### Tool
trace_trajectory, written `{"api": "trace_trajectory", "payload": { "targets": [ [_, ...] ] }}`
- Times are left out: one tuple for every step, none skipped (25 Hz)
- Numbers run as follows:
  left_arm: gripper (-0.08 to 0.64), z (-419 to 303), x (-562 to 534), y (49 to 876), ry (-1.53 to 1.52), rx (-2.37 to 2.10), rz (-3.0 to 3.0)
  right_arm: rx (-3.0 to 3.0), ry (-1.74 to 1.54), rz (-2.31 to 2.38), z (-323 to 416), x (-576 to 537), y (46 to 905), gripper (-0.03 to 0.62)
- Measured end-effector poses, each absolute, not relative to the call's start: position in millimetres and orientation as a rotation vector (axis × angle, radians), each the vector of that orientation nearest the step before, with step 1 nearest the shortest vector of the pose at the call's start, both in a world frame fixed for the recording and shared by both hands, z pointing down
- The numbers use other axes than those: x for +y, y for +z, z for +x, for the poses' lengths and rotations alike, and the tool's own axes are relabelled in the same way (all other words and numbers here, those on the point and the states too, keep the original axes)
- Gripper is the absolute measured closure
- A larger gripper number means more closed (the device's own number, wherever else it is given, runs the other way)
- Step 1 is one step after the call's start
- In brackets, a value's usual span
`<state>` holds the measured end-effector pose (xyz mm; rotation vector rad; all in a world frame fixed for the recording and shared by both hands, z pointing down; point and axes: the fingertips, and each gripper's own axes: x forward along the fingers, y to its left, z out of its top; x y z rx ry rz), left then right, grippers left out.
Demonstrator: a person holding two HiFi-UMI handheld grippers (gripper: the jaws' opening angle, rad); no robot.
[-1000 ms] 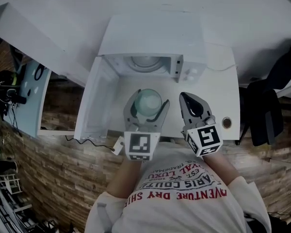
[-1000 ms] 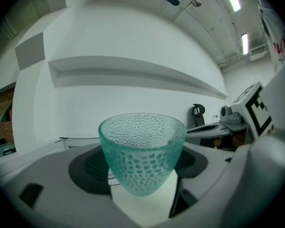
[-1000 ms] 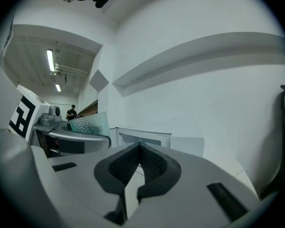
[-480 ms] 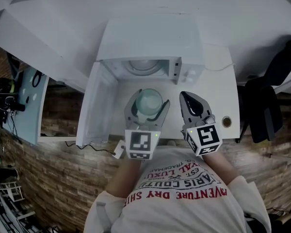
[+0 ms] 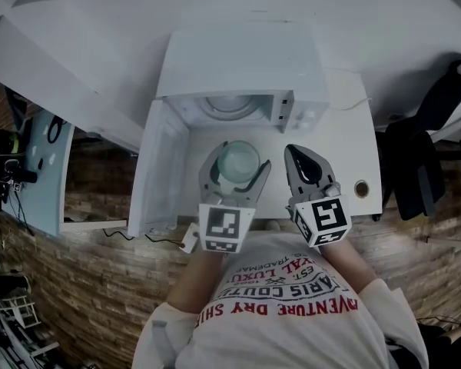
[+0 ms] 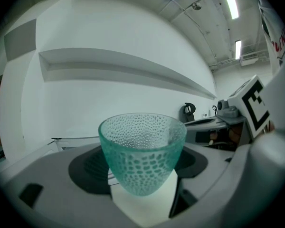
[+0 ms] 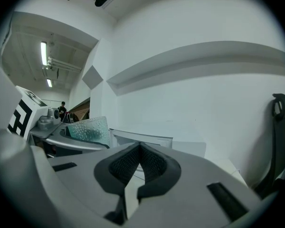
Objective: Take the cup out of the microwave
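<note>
A teal dimpled glass cup (image 5: 237,161) is out in front of the open white microwave (image 5: 238,60), over the white table (image 5: 346,148). My left gripper (image 5: 237,157) has its jaws spread wide round the cup, with the pads against its sides. In the left gripper view the cup (image 6: 142,151) stands upright between the two dark pads (image 6: 88,167). To the right of it my right gripper (image 5: 291,152) is shut and holds nothing. In the right gripper view its pads (image 7: 154,163) meet at the tip, and the cup (image 7: 90,129) shows at the left.
The microwave door (image 5: 155,167) hangs open to the left, and the turntable (image 5: 229,104) shows inside. A round cable hole (image 5: 361,189) lies near the table's right edge. A dark chair (image 5: 415,167) stands past that edge. A white plug (image 5: 188,237) hangs at the front edge.
</note>
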<state>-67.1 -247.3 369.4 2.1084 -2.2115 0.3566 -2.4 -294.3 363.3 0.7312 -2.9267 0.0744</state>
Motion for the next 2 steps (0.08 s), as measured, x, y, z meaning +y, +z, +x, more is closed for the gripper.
{"api": "trace_trajectory", "payload": {
  "targets": [
    [0.181, -68.7, -246.8, 369.9, 0.359, -2.205, 2.112, -2.925, 0.075, 0.736, -4.2, -293.6, 363.3, 0.588],
    [0.181, -70.1, -246.3, 370.3, 0.361, -2.199, 2.116, -2.923, 0.076, 0.742, -5.9, -292.9, 363.2, 0.588]
  ]
}}
